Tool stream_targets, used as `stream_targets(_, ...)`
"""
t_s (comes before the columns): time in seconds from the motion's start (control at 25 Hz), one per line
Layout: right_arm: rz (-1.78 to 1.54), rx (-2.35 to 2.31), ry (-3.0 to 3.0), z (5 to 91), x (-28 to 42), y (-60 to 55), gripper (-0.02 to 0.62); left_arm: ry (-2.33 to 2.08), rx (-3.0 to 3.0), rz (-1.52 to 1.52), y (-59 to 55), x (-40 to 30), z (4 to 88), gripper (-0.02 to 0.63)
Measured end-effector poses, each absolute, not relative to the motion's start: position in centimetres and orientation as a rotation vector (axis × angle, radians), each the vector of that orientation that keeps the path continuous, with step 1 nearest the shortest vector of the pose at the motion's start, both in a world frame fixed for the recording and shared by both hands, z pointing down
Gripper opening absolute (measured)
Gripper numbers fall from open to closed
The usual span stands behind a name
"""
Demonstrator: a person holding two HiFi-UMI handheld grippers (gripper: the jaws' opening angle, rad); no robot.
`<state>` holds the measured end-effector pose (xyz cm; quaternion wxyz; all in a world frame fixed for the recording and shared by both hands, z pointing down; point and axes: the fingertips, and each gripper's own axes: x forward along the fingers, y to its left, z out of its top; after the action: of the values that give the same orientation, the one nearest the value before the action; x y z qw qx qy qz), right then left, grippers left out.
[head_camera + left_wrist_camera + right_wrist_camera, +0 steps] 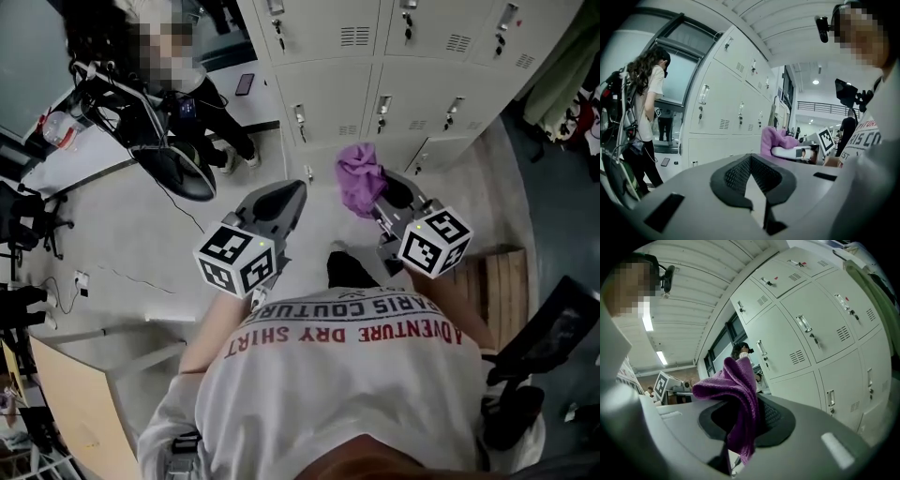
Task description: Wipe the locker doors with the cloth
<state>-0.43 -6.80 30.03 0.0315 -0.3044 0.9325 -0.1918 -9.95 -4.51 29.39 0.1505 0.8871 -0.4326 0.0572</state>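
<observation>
A bank of pale grey locker doors (375,66) stands ahead of me, each with a small handle and vent slots; the same lockers (811,348) fill the right gripper view. My right gripper (380,199) is shut on a purple cloth (359,178), which bunches above the jaws and hangs short of the doors. In the right gripper view the cloth (738,394) drapes down between the dark pads. My left gripper (298,190) is held beside it, jaws shut with nothing between them, also short of the lockers (726,117).
A person (192,89) stands at the left near the lockers by a black stand and cables. A phone (244,84) lies on the floor. A wooden bench (492,281) sits at the right, and hanging clothes (562,84) at the far right.
</observation>
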Motion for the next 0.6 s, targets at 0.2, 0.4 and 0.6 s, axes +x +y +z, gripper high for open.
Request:
stream_targets(0.2, -0.645, -0.942, 2.885, 32.4, -1.8, -12.1, 0.071, -1.247, 2.497, 0.185, -9.4, -11.2, 31.6, 0.002)
stream_targets(0.4, -0.685, -0.908, 2.921, 34.9, -4.0, -18.1, 0.071, -1.279, 2.451, 0.207, -15.0, -12.9, 34.0, 0.002)
stream_targets(0.6, -0.719, -0.877, 2.940, 38.1, -6.9, -24.7, 0.071, -1.291, 2.409, 0.182, -20.9, -15.4, 36.8, 0.002)
